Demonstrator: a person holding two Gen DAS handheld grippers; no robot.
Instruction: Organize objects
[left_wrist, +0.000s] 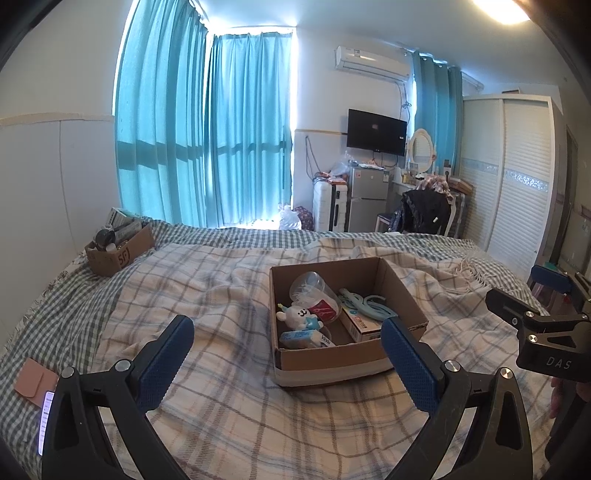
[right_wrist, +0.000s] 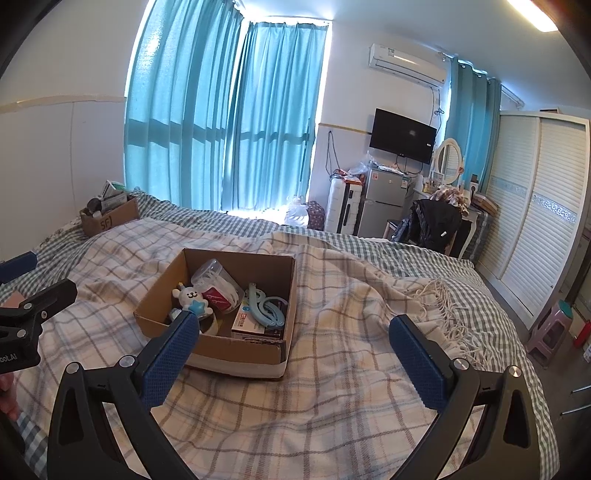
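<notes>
Bedroom: a bed spread with a plaid blanket (left_wrist: 229, 417) is seen from both wrist cams, teal curtains (left_wrist: 207, 140) behind.

Left gripper (left_wrist: 286, 350): jaws are spread wide, nothing is held; it's kept low over the blanket, just short of the box.

Right gripper (right_wrist: 293, 349): also wide open and empty, hovering above the blanket, its left finger overlapping the box's near corner in view.

Cardboard box (right_wrist: 236, 354): sat mid-bed between the two grippers' lines of sight, open-topped, partly filled.

Inside, counted: one white bear toy (right_wrist: 190, 295), one clear plastic jar (right_wrist: 218, 282) lying on its side, one light-blue curved plastic thing (right_wrist: 264, 304), one small carton with red print (right_wrist: 251, 325), one blue-and-white packet (left_wrist: 304, 338). More could be hidden underneath, can't be told.

Second box (left_wrist: 118, 251): one more carton by the far-left bed edge, stuffed with stuff too small to be made out.

Stray bits: one pink wallet-ish thing (left_wrist: 35, 380) and a lit phone edge (left_wrist: 46, 421) at the left.

Risk: the blanket is soft and rumpled, so the box could probably be tipped or shoved if its wall gets bumped on the way in. The jar looks slick and round, so it could likely be squirted out of a pinch. Blanket fringe (right_wrist: 443, 306) might get snagged by the right fingers.
</notes>
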